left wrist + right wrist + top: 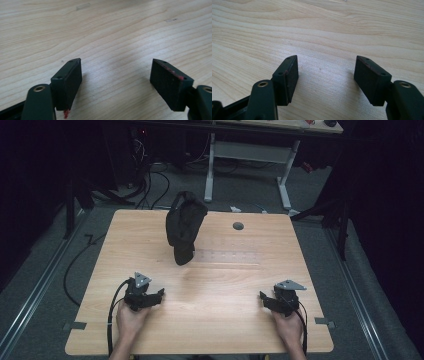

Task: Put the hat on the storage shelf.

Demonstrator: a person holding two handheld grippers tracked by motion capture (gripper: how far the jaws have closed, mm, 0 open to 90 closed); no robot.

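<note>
**Inspector:** High view first, largest item: a pale wooden table (210, 320) takes up the centre of the frame. What stands on it?

**Assistant:** A black bag (184, 227), upright and slumped, in the upper middle of the tabletop, just left of a small round grey hole (238, 226). It is well apart from both grippers.

**Inspector:** And the grippers?

**Assistant:** Left gripper (161, 294) sits at the lower left of the table, held by the left hand (131, 319). Right gripper (262, 296) sits at the lower right, held by the right hand (289, 324). Their tips point inward, toward each other.

**Inspector:** Jaw state?

**Assistant:** Left gripper (116, 72) view: jaws spread wide, bare wood between them, a red mark on each pad. Right gripper (326, 70) view: jaws likewise released, gripping nothing, low over the wood grain.
</note>
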